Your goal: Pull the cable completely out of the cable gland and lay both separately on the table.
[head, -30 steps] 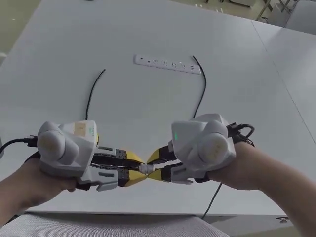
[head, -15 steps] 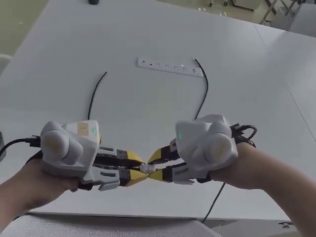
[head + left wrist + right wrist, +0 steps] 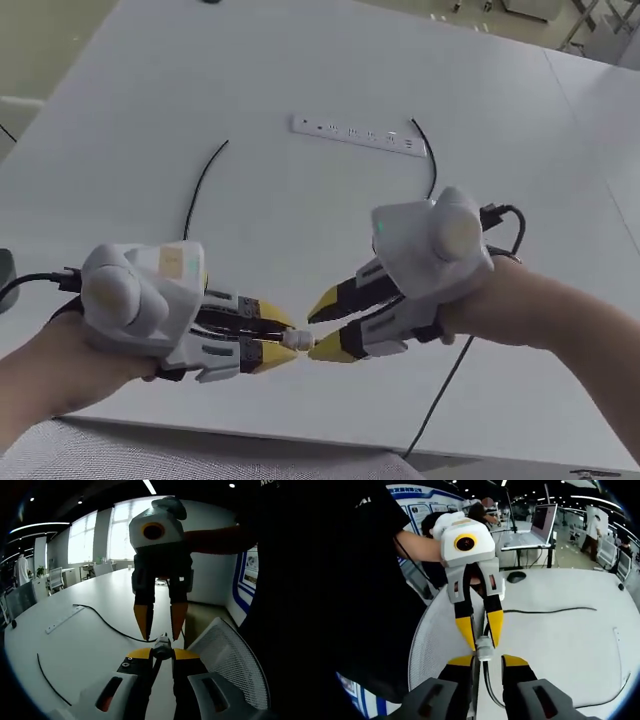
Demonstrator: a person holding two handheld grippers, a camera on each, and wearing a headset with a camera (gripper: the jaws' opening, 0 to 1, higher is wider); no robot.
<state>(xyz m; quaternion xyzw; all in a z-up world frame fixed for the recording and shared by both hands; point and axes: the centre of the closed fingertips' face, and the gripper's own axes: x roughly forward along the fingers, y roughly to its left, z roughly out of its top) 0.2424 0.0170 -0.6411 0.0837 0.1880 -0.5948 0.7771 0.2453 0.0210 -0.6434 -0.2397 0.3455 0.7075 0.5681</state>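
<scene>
White table (image 3: 300, 80), open-plan office w/ desks behind. Power strip (image 3: 355, 135) upper centre of head view. My L gripper (image 3: 283, 338) clamped the gland (image 3: 297, 340), low centre. R gripper (image 3: 316, 333) gaped wide beside it. Cable (image 3: 484, 677) left the gland; its far end was hidden.

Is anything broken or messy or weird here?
No, nothing stands out. The left gripper pinches the white cable gland above the table, and the right gripper is open around it. A loose black cable and a power strip lie flat on the table.
</scene>
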